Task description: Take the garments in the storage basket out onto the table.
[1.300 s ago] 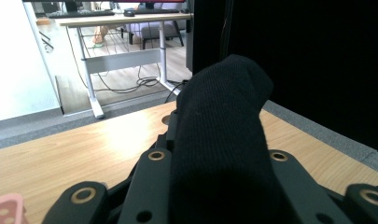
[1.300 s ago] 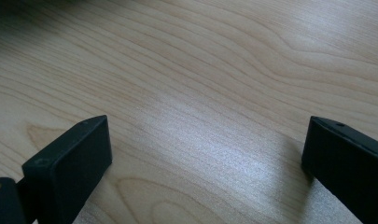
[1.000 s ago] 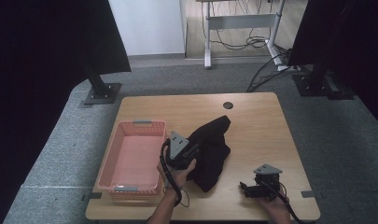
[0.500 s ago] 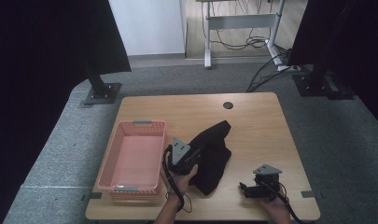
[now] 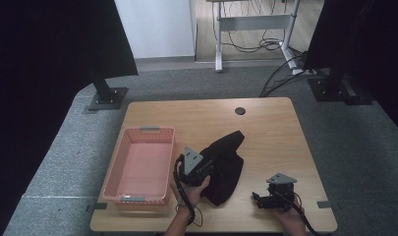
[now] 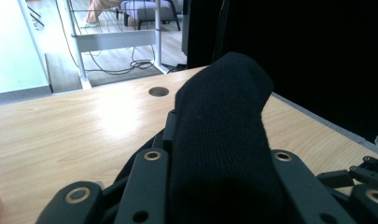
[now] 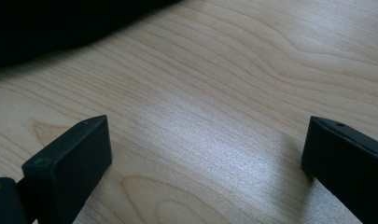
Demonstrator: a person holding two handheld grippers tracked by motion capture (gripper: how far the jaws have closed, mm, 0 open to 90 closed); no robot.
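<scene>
A black knit cloth (image 5: 228,164) lies bunched on the wooden table (image 5: 265,128), right of a pink basket (image 5: 137,169). My left gripper (image 5: 209,166) is at the cloth's left edge and is shut on it. In the left gripper view the cloth (image 6: 224,126) rises in a fold from between the jaws of the left gripper (image 6: 217,161). My right gripper (image 5: 259,199) rests near the table's front edge, right of the cloth and apart from it. In its own view the right gripper (image 7: 205,149) is open over bare wood, with the cloth's edge (image 7: 56,23) beyond.
The basket holds nothing. A round cable hole (image 5: 240,111) sits near the table's far edge. Black stands (image 5: 105,93) and a desk frame with cables (image 5: 255,29) are on the floor beyond. The right gripper (image 6: 364,179) shows at the left gripper view's right edge.
My left gripper has shifted slightly right and toward the table's front with the cloth in its jaws. The right gripper has stayed put.
</scene>
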